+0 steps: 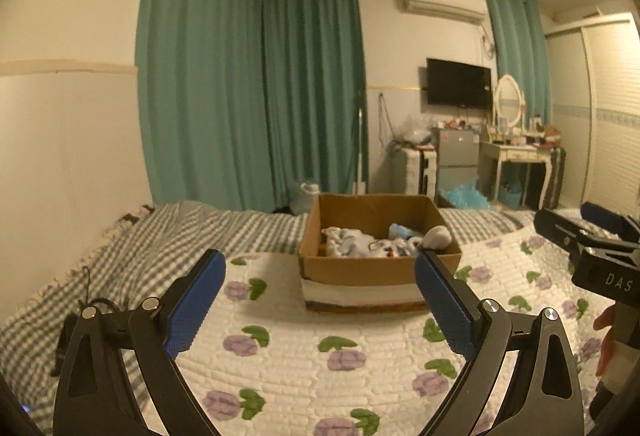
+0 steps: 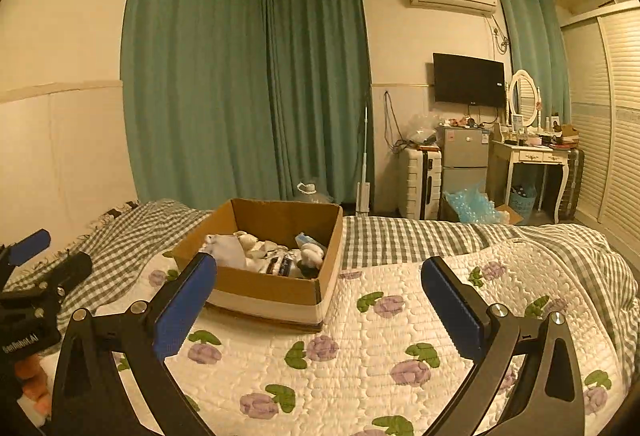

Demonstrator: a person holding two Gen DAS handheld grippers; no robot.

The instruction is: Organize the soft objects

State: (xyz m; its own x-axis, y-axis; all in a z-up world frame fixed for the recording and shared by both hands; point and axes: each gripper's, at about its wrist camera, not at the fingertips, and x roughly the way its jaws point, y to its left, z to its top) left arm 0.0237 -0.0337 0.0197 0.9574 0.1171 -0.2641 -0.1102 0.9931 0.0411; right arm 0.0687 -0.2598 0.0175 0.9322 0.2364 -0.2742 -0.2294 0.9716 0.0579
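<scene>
An open cardboard box (image 1: 360, 270) stands on the bed's floral quilt (image 1: 304, 368), ahead of both grippers. It holds several soft toys and cloths (image 1: 372, 242), white, blue and grey. My left gripper (image 1: 320, 272) is open and empty, held above the quilt just short of the box. My right gripper (image 2: 320, 276) is open and empty too, with the box (image 2: 276, 288) ahead and to its left, soft things (image 2: 276, 256) inside. The right gripper shows at the right edge of the left wrist view (image 1: 592, 236).
A green checked blanket (image 2: 400, 240) covers the far and left part of the bed. Beyond the bed stand teal curtains (image 2: 240, 75), a white suitcase (image 2: 420, 181), a small fridge (image 2: 464, 159), a dressing table (image 2: 532, 159) and a wall TV (image 2: 468, 79).
</scene>
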